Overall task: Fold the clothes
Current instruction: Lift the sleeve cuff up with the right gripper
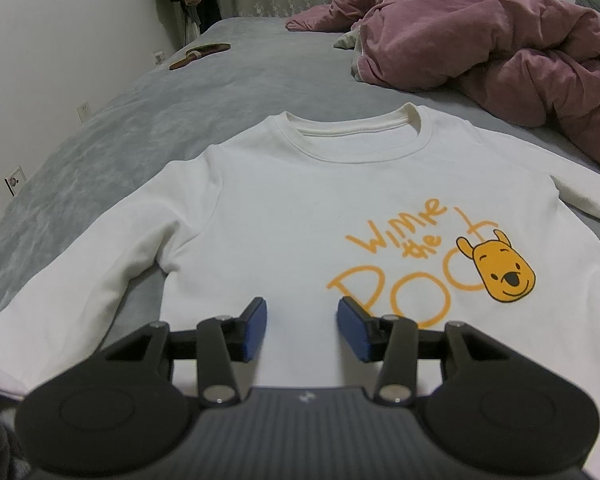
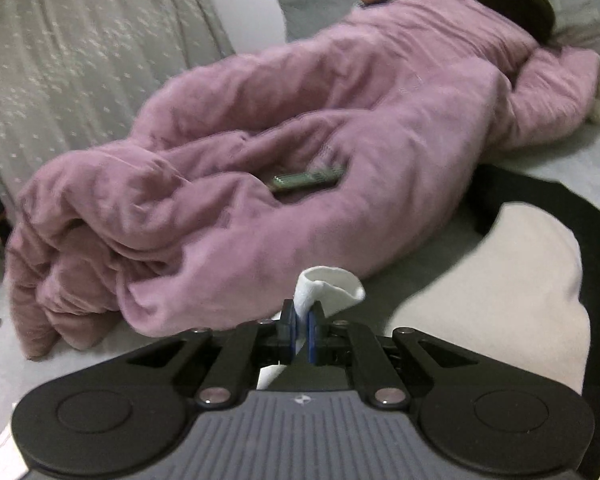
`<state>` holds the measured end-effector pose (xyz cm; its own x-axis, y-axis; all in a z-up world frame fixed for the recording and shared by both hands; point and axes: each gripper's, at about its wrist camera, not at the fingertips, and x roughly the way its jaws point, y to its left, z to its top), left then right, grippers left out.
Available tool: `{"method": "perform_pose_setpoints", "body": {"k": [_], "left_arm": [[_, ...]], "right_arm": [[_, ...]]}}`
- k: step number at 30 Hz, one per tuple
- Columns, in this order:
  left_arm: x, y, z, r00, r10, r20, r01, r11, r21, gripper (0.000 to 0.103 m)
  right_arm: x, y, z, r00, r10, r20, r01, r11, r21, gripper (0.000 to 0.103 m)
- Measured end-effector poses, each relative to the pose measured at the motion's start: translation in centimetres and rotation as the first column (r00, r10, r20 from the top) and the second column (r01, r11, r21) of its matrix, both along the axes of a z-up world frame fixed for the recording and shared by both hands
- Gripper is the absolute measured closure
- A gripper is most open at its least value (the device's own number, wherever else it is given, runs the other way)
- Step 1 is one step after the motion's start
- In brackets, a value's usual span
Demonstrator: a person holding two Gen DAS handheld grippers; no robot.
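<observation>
Two grippers working over grey bed (image 1: 100,152) w/ open room left of white sweatshirt (image 1: 284,216) lying flat: left gripper (image 1: 302,330) hovering, jaws apart, empty; right gripper (image 2: 301,330) clamping white cloth fold (image 2: 328,286) beside pink duvet (image 2: 260,168).

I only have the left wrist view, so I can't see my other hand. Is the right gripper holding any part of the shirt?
Observer: Yes, the right gripper is shut on a fold of white fabric, which bunches up above the pads.
Operator: What's ahead of it?
Observer: A pink quilt with a remote control lying in a fold.
Operator: Anyone nearby?
Observer: A person lies under the quilt's far end.
</observation>
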<state>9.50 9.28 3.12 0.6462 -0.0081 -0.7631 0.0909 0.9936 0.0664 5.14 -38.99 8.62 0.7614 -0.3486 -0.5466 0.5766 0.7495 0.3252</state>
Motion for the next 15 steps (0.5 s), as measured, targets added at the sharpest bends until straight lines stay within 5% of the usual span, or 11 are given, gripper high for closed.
{"method": "perform_pose_setpoints", "body": {"k": [6,15], "left_arm": [[0.1,0.0,0.0,1.000,0.000,0.001,0.000,1.000,0.000,0.060],[0.0,0.2,0.0,1.000,-0.001,-0.001,0.001,1.000,-0.008,0.060]], "right_arm": [[-0.1,2.3,2.4,0.985,0.105,0.140,-0.089,0.989,-0.115,0.098],[0.3,4.4,3.5,0.966,0.180,0.184,-0.144,0.970,-0.194,0.098]]}}
